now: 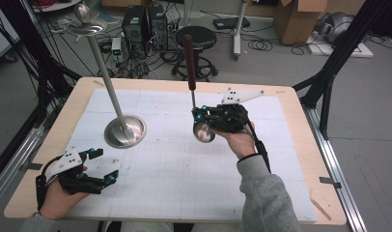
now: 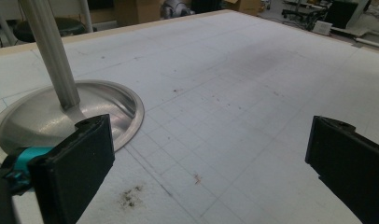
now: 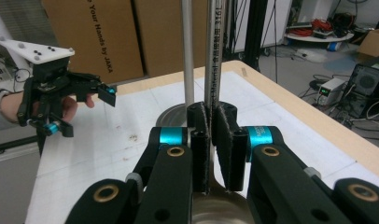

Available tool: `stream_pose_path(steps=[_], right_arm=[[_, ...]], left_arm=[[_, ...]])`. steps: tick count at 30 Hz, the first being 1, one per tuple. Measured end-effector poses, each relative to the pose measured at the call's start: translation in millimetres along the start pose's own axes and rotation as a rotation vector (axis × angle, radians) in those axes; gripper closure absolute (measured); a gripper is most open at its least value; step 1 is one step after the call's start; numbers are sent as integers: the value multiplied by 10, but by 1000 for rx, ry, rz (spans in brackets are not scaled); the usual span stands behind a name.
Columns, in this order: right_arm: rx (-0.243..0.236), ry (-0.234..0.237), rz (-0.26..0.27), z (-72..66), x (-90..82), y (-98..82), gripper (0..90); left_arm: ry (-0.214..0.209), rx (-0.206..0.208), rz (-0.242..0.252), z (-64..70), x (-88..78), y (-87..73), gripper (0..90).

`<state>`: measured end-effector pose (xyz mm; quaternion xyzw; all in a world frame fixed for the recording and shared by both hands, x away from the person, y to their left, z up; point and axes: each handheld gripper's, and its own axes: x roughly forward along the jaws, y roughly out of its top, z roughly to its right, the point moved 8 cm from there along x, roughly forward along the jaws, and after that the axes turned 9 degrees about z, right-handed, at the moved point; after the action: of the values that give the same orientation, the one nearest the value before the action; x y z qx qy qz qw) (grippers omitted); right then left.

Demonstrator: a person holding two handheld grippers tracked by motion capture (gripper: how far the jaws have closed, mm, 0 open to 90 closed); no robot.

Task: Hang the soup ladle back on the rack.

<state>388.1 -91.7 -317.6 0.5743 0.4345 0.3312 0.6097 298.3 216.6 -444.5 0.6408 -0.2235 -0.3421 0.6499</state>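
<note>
Two hand-held grippers over a white gridded mat [image 1: 184, 159]. Right gripper [image 1: 200, 116] — jaws clamped on the thin metal shaft of a ladle [image 1: 203, 131], wooden handle up, bowl just above the mat. Left gripper [image 1: 101, 165] — jaws wide apart, holding nothing, near the round base of a steel stand [image 1: 125, 130].

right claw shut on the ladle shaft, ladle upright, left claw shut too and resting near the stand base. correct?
One error: the left claw is open, not shut. The left gripper view shows its jaws wide apart with nothing between them. The rest holds: the right claw is shut on the upright ladle, and the left one sits near the stand base.
</note>
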Motion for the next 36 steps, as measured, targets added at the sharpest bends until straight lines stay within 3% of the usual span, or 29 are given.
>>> stream_pose_path(steps=[12, 23, 36], right_arm=[[-17, -38, 23, 5, 229, 153, 849], [-30, -151, 45, 99, 398, 219, 849], [-65, -148, 12, -22, 709, 267, 849]], left_arm=[[5, -6, -5, -3, 0, -12, 18], [16, -13, -13, -44, 2, -24, 18], [20, -6, -10, -45, 9, -18, 18]])
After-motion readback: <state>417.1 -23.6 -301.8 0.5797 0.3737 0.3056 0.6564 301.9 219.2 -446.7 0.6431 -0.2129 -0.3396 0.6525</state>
